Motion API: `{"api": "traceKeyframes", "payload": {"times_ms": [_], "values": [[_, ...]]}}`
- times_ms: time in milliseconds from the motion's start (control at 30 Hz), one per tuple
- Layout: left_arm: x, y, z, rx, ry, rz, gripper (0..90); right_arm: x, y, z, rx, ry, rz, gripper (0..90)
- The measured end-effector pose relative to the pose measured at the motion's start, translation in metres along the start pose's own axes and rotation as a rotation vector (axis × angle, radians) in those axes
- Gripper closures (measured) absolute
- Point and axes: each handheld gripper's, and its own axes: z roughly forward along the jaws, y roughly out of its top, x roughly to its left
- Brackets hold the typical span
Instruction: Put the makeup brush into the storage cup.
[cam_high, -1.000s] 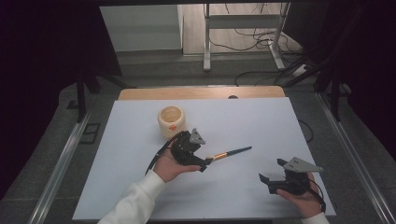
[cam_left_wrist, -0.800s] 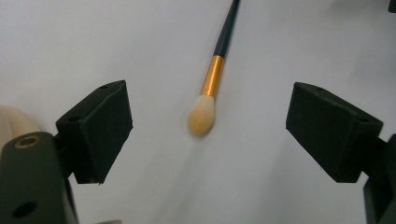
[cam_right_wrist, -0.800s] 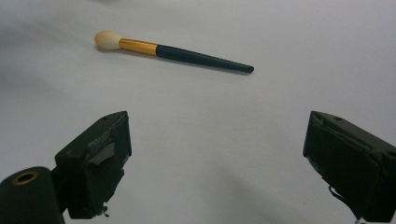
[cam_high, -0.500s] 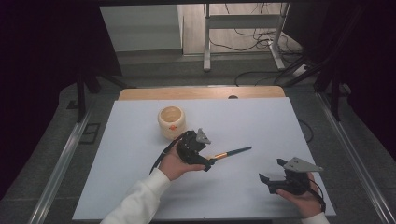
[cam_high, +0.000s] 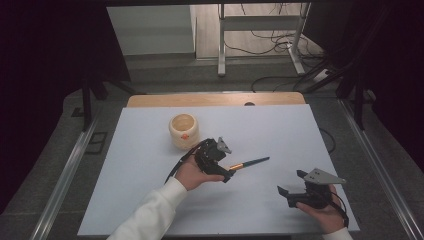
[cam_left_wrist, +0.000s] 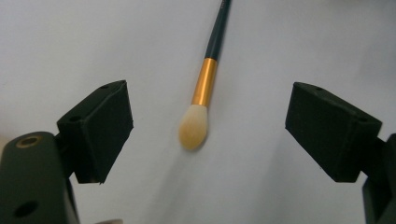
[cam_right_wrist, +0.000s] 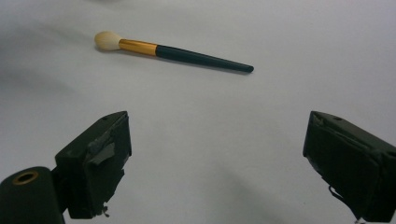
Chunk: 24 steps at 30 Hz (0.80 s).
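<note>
- The left gripper (cam_high: 226, 176) is being kept spread over the makeup brush (cam_left_wrist: 201, 100), barely shifted since earlier.
- The right gripper (cam_high: 292, 182) is being held spread, unmoved, empty.

A cream cup (cam_high: 184, 131), perhaps ceramic, stands on the white table (cam_high: 280, 130)

Bare table (cam_high: 280, 130) surrounds the brush (cam_high: 250, 163); the cup (cam_high: 183, 130) stands behind.

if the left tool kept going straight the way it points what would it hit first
Most likely the brush: its pale bristle tip lies on the white table straight ahead between the left tool's open jaws, untouched. Depth is hard to judge.
</note>
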Motion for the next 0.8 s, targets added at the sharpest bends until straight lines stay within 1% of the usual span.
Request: {"api": "traceKeyframes", "payload": {"times_ms": [100, 233, 267, 333, 400, 433, 567, 700, 800], "values": [[0.0, 0.004, 0.003, 0.01, -0.006, 0.009, 16.0, 0.0, 0.0, 0.0, 0.001, 0.001, 0.001, 8.0], [0.002, 0.006, 0.008, 0.019, -0.012, 0.008, 16.2, 0.0, 0.0, 0.0, 0.003, 0.001, 0.0, 8.0], [0.002, 0.007, 0.01, 0.031, -0.015, 0.009, 16.2, 0.0, 0.0, 0.0, 0.004, 0.0, -0.001, 7.9], [0.003, 0.007, 0.012, 0.036, -0.019, 0.01, 16.1, 0.0, 0.0, 0.0, 0.003, -0.001, -0.001, 8.0], [0.004, 0.009, 0.014, 0.054, -0.021, 0.022, 16.1, 0.0, 0.0, 0.0, 0.004, 0.0, -0.002, 8.0], [0.004, 0.009, 0.014, 0.054, -0.021, 0.022, 16.1, 0.0, 0.0, 0.0, 0.004, 0.0, -0.002, 8.0], [0.006, 0.014, 0.018, 0.08, -0.028, 0.029, 16.2, 0.0, 0.0, 0.0, 0.003, 0.002, -0.002, 7.9], [0.006, 0.017, 0.021, 0.093, -0.024, 0.042, 17.5, 0.0, 0.0, 0.0, 0.003, 0.002, -0.002, 8.0], [0.007, 0.021, 0.027, 0.118, -0.026, 0.053, 18.2, -0.001, 0.0, 0.0, 0.003, 0.003, -0.002, 8.0]]}}
